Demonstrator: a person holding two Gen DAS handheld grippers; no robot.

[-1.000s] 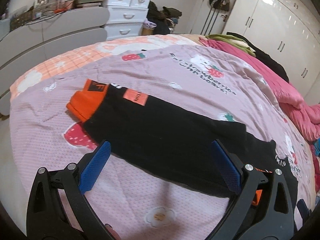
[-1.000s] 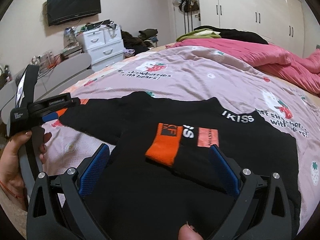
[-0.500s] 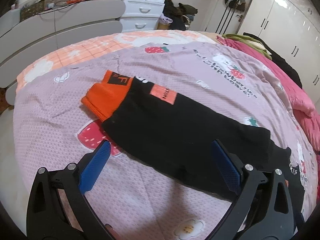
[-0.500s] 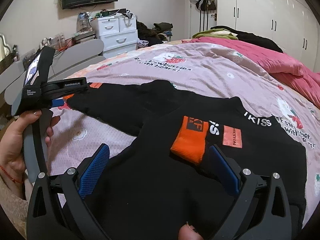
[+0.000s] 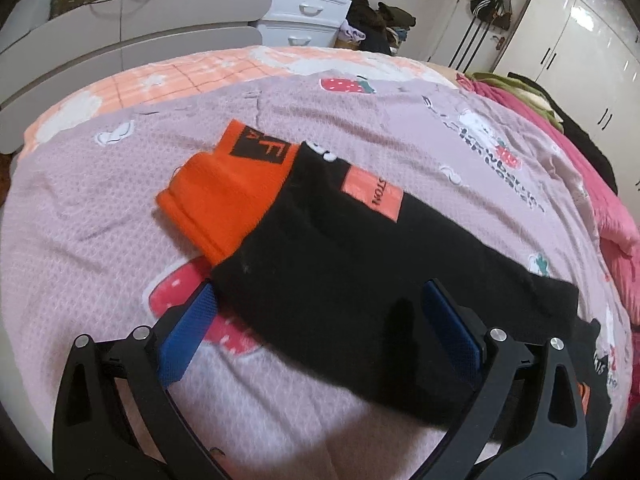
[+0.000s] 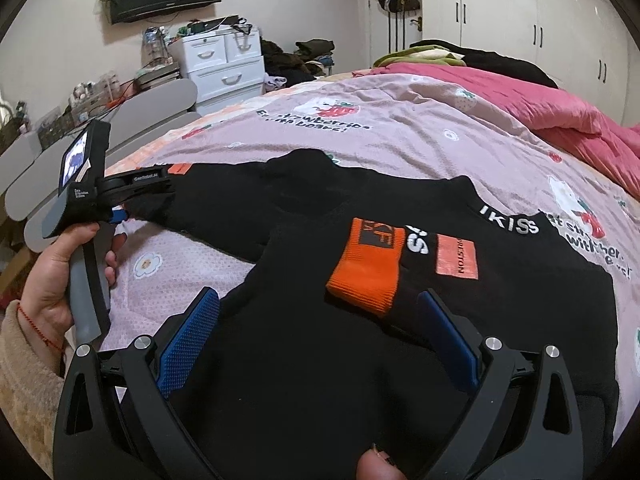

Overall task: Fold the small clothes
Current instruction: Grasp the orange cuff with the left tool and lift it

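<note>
Left wrist view shows my left hand-held gripper with jaws apart, low over the unfolded sleeve of the black sweater lying on the bed. My right hand-held gripper is also apart, above the other sleeve, already folded in. I judge the second sleeve fold is next: clamp near the orange cuff and carry it across.
</note>
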